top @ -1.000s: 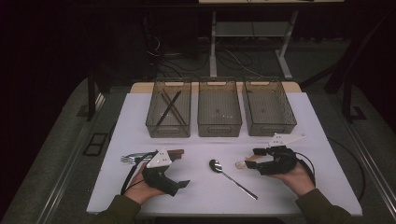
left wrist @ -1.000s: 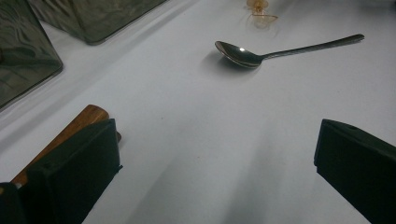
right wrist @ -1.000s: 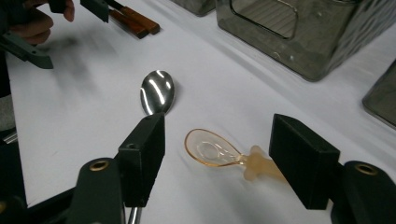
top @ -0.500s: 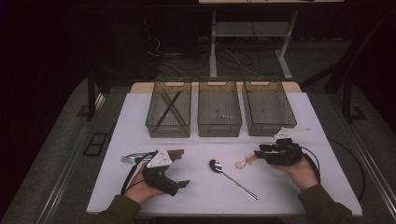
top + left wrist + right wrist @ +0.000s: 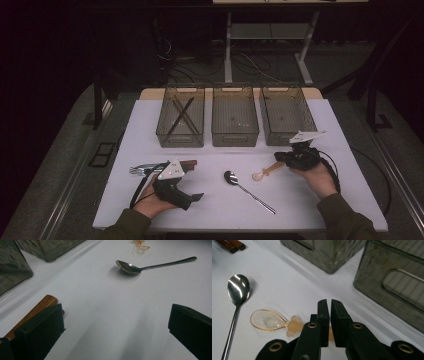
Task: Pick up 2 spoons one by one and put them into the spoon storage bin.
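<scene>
White tabletop, three bins at the back. Right gripper (image 5: 330, 322) pinched on the amber spoon (image 5: 268, 320) handle, spoon flat beside the metal spoon (image 5: 248, 188). I'd lift level. Left gripper (image 5: 172, 187) gapes wide.

High view: overhead, facing forward-down on the white table (image 5: 150, 125). Both gripper views: low, close to the surface; both share the shiny steel spoon (image 5: 130, 266).

A glossy polished-metal spoon (image 5: 235, 293) is gleaming on the matt white table (image 5: 310, 200) beside my matt black plastic jaws, a translucent amber plastic spoon (image 5: 270, 321) is shining faintly, smoky clear-plastic bins (image 5: 235, 117) are glinting, and a smooth wooden handle (image 5: 35, 311) is glowing warmly.
</scene>
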Available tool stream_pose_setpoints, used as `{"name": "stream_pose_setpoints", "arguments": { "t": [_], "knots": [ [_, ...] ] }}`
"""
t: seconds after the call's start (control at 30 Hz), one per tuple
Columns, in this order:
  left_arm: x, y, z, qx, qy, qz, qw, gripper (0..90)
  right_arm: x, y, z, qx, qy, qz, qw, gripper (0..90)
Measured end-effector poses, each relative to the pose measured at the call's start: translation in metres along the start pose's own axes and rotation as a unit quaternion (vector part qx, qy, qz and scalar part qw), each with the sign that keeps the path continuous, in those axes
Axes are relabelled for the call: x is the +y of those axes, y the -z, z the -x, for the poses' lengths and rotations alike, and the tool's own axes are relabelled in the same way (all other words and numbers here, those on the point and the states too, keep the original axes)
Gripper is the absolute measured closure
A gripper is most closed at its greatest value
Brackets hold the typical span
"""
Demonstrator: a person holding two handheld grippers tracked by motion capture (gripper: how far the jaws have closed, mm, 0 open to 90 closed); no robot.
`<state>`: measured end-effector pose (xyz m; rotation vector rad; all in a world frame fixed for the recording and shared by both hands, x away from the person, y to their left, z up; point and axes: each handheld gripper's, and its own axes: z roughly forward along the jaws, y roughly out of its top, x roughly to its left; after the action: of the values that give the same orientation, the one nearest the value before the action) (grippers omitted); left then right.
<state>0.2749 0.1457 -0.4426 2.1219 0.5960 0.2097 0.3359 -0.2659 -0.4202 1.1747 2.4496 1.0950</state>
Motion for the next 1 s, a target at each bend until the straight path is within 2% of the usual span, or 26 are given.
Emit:
{"name": "stream_pose_setpoints", "arguments": {
  "t": [0.17,0.33,0.5,0.63,0.77,1.0],
  "knots": [
    [0.000,0.001,0.000,0.001,0.001,0.002,1.0000,0.0,0.003,-0.008,-0.009,0.018,0.019,-0.015,0.9995,89.5],
    [0.000,0.001,0.000,0.000,0.000,0.002,1.0000,0.0,0.000,-0.009,-0.024,0.041,0.044,-0.034,0.9976,89.5],
    [0.000,0.001,0.000,0.000,-0.001,0.001,1.0000,0.0,-0.004,-0.013,-0.035,0.056,0.052,-0.050,0.9958,89.5],
    [0.000,0.001,0.000,0.000,-0.001,0.001,1.0000,0.0,-0.008,-0.020,-0.039,0.054,0.058,-0.068,0.9946,89.5],
    [0.000,0.001,0.000,0.000,0.000,0.002,1.0000,0.0,-0.009,-0.024,-0.041,0.051,0.061,-0.070,0.9944,89.5],
    [0.000,0.000,0.001,0.000,0.000,0.002,1.0000,0.0,-0.008,-0.028,-0.044,0.040,0.063,-0.057,0.9956,89.5]
  ]
}}
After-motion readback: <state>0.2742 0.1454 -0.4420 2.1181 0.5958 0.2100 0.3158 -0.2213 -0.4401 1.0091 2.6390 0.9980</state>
